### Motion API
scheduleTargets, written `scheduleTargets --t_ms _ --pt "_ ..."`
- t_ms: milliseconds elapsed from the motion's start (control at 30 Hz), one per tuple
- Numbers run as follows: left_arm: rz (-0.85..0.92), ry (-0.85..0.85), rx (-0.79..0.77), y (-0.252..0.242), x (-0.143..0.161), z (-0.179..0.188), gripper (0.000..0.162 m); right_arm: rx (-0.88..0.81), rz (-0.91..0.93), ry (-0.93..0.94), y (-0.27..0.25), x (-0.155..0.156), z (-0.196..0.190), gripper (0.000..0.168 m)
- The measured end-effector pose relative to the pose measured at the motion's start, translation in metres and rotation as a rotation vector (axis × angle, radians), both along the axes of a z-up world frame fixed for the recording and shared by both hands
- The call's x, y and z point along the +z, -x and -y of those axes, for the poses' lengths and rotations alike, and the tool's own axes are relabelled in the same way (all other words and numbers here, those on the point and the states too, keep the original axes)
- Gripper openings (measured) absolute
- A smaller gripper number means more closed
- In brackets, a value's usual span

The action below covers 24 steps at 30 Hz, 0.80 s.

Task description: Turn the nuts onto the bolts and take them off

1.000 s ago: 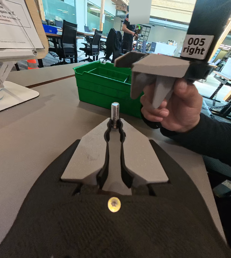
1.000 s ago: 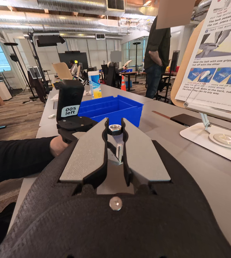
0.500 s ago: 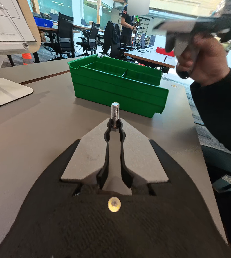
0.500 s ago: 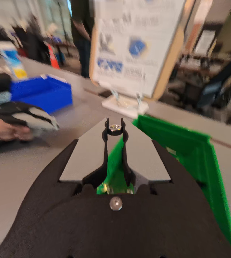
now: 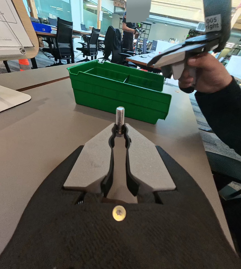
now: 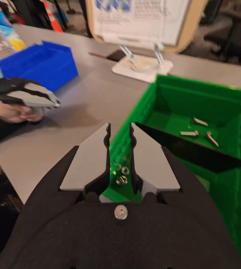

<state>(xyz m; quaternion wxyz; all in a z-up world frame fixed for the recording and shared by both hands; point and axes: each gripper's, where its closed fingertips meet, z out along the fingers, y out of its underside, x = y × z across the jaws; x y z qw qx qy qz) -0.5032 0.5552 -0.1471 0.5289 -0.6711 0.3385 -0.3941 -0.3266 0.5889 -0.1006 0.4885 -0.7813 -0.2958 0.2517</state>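
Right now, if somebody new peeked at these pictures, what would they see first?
Probably the shiny bolt standing straight up, pinched at the tips of the left gripper over the grey table. Next comes the bright green bin, with loose bolts in its far part and nuts in the near part. The right gripper hangs open and empty above the nuts.

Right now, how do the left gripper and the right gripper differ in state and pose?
The left gripper is shut on the upright threaded steel bolt; the right gripper is open and holds nothing. The left gripper hangs above the grey table, short of the green plastic bin, while the right gripper hangs over that bin's nut compartment. Both have grey fingers on black bodies.
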Motion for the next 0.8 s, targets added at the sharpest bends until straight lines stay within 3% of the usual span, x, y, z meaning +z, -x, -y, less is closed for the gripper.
scheduleTargets --t_ms 133,233,333,367,400,567,667,800 --pt "0.012 -0.027 -0.038 -0.006 0.005 0.008 0.006 0.186 -0.036 -0.093 0.082 0.020 0.032 0.024" --pt "0.018 -0.045 -0.064 -0.009 0.008 0.013 0.006 0.314 0.003 -0.101 0.145 0.004 0.051 0.030" --pt "0.018 -0.053 -0.077 -0.011 0.008 0.017 0.006 0.305 0.074 -0.135 0.180 -0.017 0.041 0.030" --pt "0.014 -0.058 -0.075 -0.011 0.008 0.017 0.006 0.317 0.071 -0.129 0.189 -0.021 0.040 0.026" --pt "0.008 -0.063 -0.068 -0.010 0.008 0.016 0.007 0.353 0.058 -0.112 0.197 -0.024 0.042 0.008" --pt "0.088 -0.043 -0.020 -0.002 0.020 0.009 0.007 0.323 0.064 -0.155 0.195 -0.014 0.033 0.006" --pt "0.082 -0.042 0.059 0.008 0.022 -0.002 0.017 0.185 0.090 -0.264 0.171 0.009 0.010 0.006" --pt "0.065 -0.026 0.053 0.006 0.017 -0.002 0.015 -0.068 0.206 -0.386 0.106 0.046 -0.042 0.007"
